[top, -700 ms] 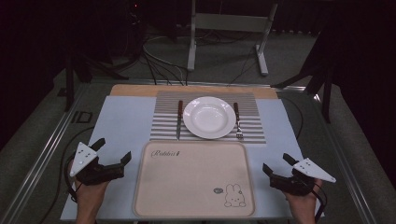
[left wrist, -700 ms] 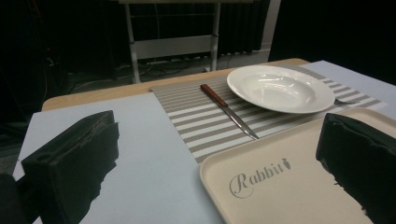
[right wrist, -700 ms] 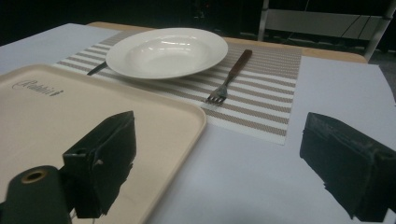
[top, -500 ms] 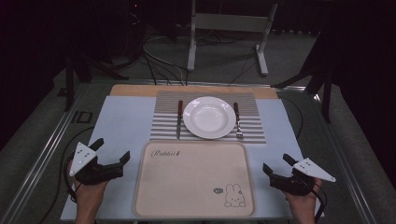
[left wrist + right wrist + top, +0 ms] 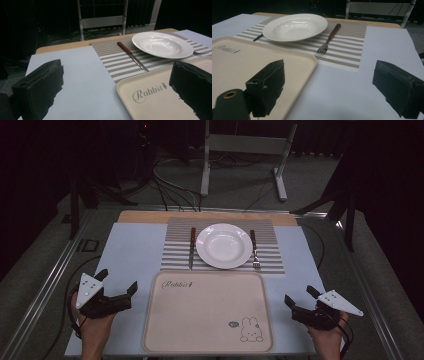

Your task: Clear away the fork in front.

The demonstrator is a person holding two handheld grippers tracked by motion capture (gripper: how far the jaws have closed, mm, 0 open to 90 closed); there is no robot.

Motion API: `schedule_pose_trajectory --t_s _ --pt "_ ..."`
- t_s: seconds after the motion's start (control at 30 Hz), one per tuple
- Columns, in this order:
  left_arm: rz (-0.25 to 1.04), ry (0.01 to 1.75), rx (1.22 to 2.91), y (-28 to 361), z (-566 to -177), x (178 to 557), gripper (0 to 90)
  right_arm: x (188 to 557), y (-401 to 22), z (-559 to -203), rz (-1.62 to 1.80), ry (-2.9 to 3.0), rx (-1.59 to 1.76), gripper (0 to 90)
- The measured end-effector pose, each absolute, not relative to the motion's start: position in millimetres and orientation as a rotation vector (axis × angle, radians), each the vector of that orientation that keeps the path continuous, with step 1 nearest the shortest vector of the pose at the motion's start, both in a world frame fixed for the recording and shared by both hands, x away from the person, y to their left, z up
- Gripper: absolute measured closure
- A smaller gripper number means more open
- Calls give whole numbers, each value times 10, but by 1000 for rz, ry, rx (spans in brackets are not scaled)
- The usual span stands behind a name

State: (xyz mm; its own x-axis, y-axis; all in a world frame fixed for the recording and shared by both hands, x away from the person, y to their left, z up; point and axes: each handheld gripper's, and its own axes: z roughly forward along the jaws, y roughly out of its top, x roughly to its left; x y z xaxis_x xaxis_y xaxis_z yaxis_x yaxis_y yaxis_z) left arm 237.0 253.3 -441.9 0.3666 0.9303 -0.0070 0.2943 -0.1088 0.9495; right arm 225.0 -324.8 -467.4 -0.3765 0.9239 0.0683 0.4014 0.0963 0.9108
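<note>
On the bench, the tray (image 5: pixel 207 312) lies untouched between the left gripper (image 5: pixel 119 286) and right gripper (image 5: pixel 300 297), both with fingers wide and empty, so the work looks unstarted, plate (image 5: pixel 223 245) still on its mat (image 5: pixel 175 255).

The knife (image 5: pixel 258 37) is mostly hidden behind the plate (image 5: pixel 294 26) in the right gripper view, just its tip peeking out. In the left gripper view the fork (image 5: pixel 201 52) pokes from behind the plate's right rim, handle hidden. The tray (image 5: pixel 160 97) runs off the bottom and right edges there.
</note>
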Motion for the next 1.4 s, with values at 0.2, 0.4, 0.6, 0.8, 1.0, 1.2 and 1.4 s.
schedule_pose_trajectory --t_s 0.2,0.4,0.6,0.8,1.0,1.2,1.4 --pt "798 1117 1625 2525 -4429 2371 0 2274 -3216 -4570 1275 1821 1290 108" --pt "796 1124 1623 2522 -4440 2378 0 2338 -3196 -4468 1258 1830 1281 109" --pt "804 1128 1632 2511 -4455 2384 0 2438 -3178 -4379 1252 1841 1290 109" --pt "826 1136 1646 2506 -4478 2392 0 2554 -3151 -4284 1241 1847 1292 109" --pt "829 1145 1637 2517 -4487 2393 0 2648 -3141 -4199 1235 1833 1294 110" --pt "834 1142 1645 2508 -4495 2397 0 2756 -3151 -4150 1232 1833 1316 111" --pt "835 1138 1652 2492 -4502 2398 0 2913 -3155 -4096 1222 1834 1342 111"
